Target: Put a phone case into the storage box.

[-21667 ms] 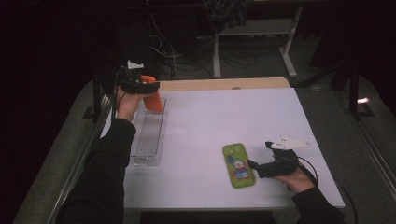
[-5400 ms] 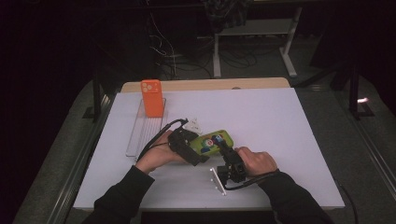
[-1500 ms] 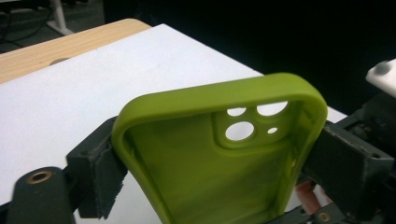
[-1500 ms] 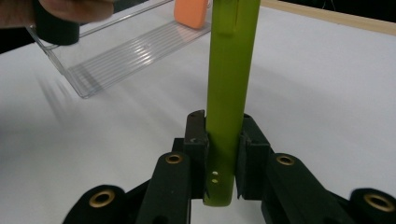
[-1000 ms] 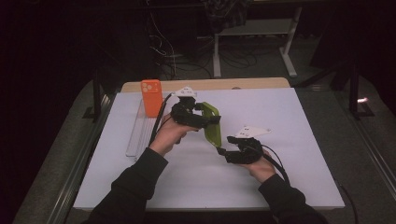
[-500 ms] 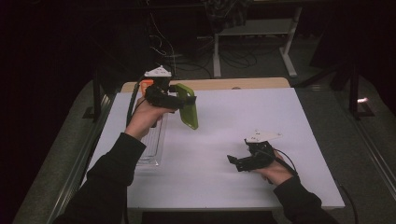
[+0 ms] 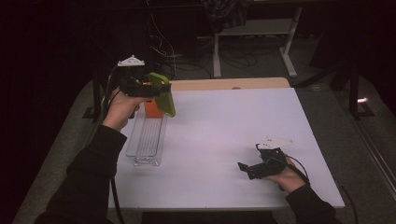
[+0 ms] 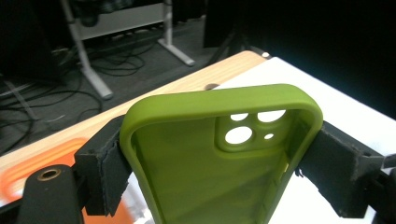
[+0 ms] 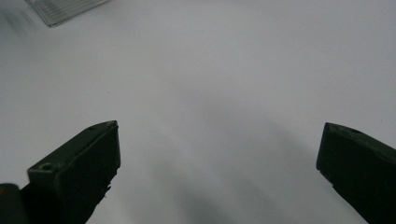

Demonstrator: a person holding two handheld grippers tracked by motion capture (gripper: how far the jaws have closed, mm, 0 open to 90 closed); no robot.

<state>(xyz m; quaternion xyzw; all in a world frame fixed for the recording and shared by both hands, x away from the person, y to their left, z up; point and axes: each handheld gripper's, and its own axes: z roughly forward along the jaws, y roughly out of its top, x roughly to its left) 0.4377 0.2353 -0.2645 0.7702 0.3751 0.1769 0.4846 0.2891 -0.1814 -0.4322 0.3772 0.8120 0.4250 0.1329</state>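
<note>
White table top (image 7: 219,140) with a bare wooden strip (image 7: 229,84) along its far edge; beyond it dark floor with cables and a metal desk frame (image 7: 252,42). A clear ribbed plastic tray (image 7: 147,140) lies lengthwise at the left part of the table, and an orange block-like object (image 7: 152,108) stands at the tray's far end, partly hidden behind the case. Left gripper (image 7: 154,88) is raised above the far end of the tray, near the table's far left corner, jaws clamped on the long sides of a green phone case (image 7: 163,93). In the left gripper view the phone case (image 8: 219,154) sits squarely between the two black jaws, open inner side toward the camera, camera cutouts at the upper right, top end pointing away from the gripper; the orange object (image 8: 56,163) shows low left behind the jaw. In the high view the case hangs tilted, lower end just above the tray, in front of the orange object; touching or not cannot be told. Right gripper (image 7: 246,169) rests low at the near right of the table, well apart from the case, jaws spread wide with nothing between them. In the right gripper view its jaws frame bare white table, with a corner of the tray (image 9: 60,9) at top left.
</note>
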